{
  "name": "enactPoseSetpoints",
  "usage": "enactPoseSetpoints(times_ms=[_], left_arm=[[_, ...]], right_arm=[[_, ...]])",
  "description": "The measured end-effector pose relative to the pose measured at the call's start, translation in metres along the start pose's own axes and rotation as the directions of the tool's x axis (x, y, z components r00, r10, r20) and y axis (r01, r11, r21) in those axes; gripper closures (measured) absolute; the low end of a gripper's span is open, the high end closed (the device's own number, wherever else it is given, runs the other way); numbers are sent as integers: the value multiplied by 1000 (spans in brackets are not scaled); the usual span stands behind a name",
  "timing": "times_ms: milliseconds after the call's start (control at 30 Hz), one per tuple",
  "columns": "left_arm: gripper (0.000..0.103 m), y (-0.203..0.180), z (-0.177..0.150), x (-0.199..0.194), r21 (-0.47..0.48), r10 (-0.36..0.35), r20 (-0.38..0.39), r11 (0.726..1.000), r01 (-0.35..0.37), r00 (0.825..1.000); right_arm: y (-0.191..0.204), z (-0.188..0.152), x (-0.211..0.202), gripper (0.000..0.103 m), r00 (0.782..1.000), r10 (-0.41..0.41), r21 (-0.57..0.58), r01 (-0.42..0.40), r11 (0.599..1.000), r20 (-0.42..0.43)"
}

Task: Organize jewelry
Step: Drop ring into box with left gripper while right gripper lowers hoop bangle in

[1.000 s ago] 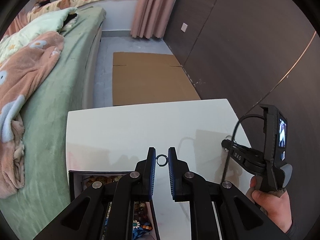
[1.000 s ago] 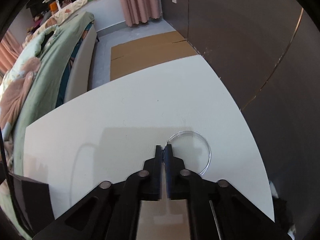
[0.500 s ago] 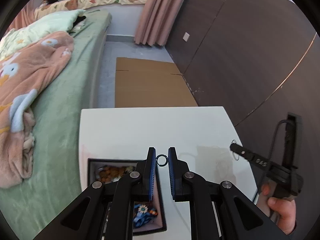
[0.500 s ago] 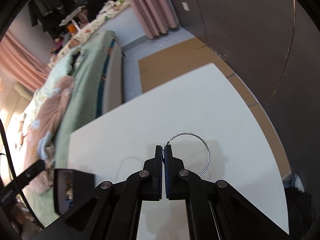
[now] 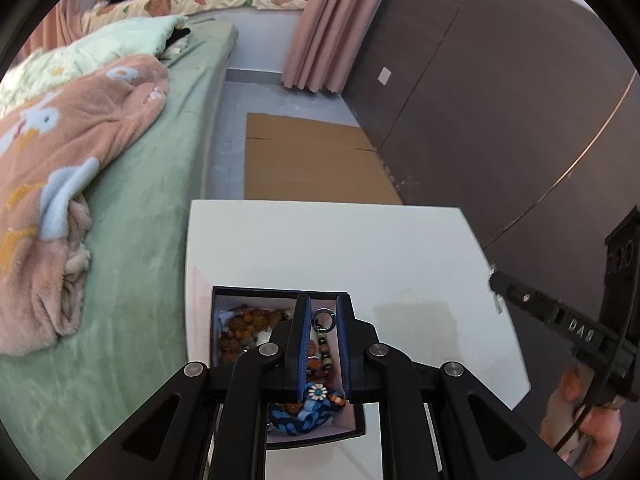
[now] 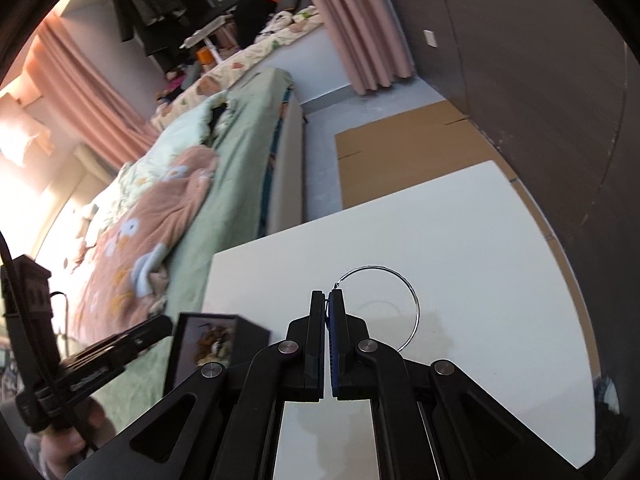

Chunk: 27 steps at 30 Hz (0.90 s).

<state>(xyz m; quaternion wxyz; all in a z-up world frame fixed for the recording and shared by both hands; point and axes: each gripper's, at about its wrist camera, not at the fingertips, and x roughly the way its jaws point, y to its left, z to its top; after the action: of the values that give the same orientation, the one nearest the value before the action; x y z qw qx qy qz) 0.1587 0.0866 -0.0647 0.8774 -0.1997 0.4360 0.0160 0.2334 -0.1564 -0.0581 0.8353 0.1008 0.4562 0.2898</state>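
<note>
The left tongs [image 5: 323,312] pinch a small metal ring [image 5: 323,319] between their blue pads, right over the open black jewelry box [image 5: 280,372], presumably so it can drop in among the beaded bracelets [image 5: 256,326] already lying there. The right tongs [image 6: 329,300] are clenched on the clasp end of a thin wire hoop [image 6: 384,304], which arcs off to their right, clear above the white bench [image 6: 480,260] (lifting by the rim keeps so slim a wire from slipping). A second ago the hoop lay flat on the bench under those tongs, and the box sat only partly beneath the left pair; now it lies directly under the ring.
</note>
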Motion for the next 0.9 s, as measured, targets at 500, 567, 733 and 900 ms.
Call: enactPoseSetpoints(times_ms=[500, 567, 733, 900], left_arm=[[12, 25, 5, -16, -120, -14, 60, 993, 21, 998], [12, 28, 6, -19, -128, -9, 67, 992, 18, 998], [12, 31, 9, -30, -132, 5, 102, 991, 9, 995], [12, 41, 10, -36, -161, -8, 113, 987, 27, 994]], right_arm=[[34, -16, 4, 100, 991, 133, -64, -134, 989, -20], [38, -17, 6, 100, 989, 146, -70, -148, 987, -25], [53, -20, 15, 100, 980, 195, -92, -199, 976, -46], [70, -26, 24, 100, 969, 238, -117, -244, 963, -62]])
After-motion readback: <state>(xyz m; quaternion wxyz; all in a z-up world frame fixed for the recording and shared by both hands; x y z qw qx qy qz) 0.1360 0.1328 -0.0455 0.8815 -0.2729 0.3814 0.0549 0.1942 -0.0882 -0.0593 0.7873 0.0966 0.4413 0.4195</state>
